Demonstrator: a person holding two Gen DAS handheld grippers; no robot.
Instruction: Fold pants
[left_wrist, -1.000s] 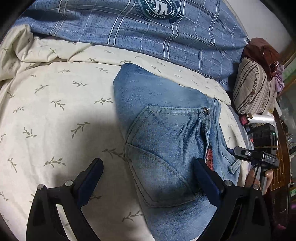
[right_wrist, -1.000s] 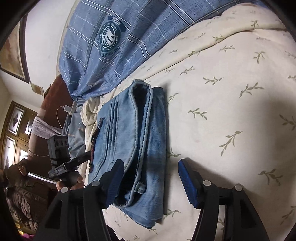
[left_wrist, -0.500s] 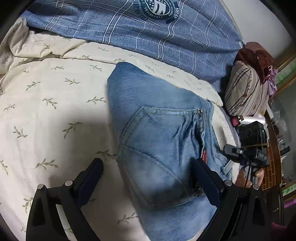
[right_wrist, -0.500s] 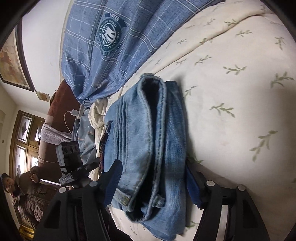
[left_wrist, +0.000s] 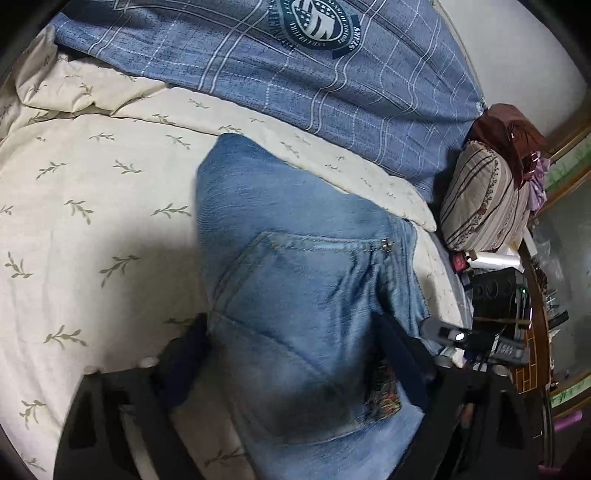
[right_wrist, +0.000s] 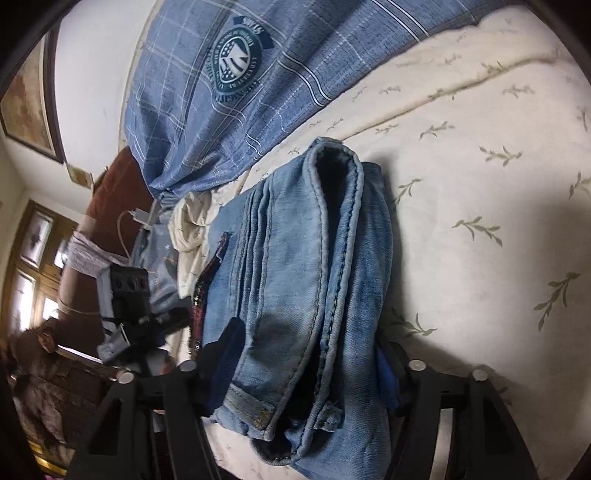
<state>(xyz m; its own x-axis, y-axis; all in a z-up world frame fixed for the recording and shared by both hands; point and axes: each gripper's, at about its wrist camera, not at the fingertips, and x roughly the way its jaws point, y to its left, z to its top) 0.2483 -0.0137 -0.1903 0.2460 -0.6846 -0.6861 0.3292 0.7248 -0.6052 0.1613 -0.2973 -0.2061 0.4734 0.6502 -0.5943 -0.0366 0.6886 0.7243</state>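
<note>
A pair of light blue jeans (left_wrist: 295, 295) lies folded into a thick bundle on the cream leaf-print sheet (left_wrist: 92, 221). My left gripper (left_wrist: 291, 325) straddles its near end, back pocket up. The jaws are closing; the left finger (left_wrist: 184, 354) is just reaching the denim edge. In the right wrist view the stacked waistband end of the jeans (right_wrist: 314, 277) faces me. My right gripper (right_wrist: 306, 336) is closing around it, both pads pressed into the sides of the bundle. The right gripper's body (left_wrist: 491, 295) shows beyond the jeans.
A blue checked quilt (left_wrist: 314, 74) with a round crest covers the far side of the bed. A striped pillow (left_wrist: 480, 199) and small items sit at the bed's edge by wooden furniture (right_wrist: 33, 266). Open sheet (right_wrist: 498, 203) lies beside the jeans.
Both grippers moved in over the folded jeans and narrowed. The left finger, apart from the denim before, now meets its edge; the right pads now squeeze the waistband end.
</note>
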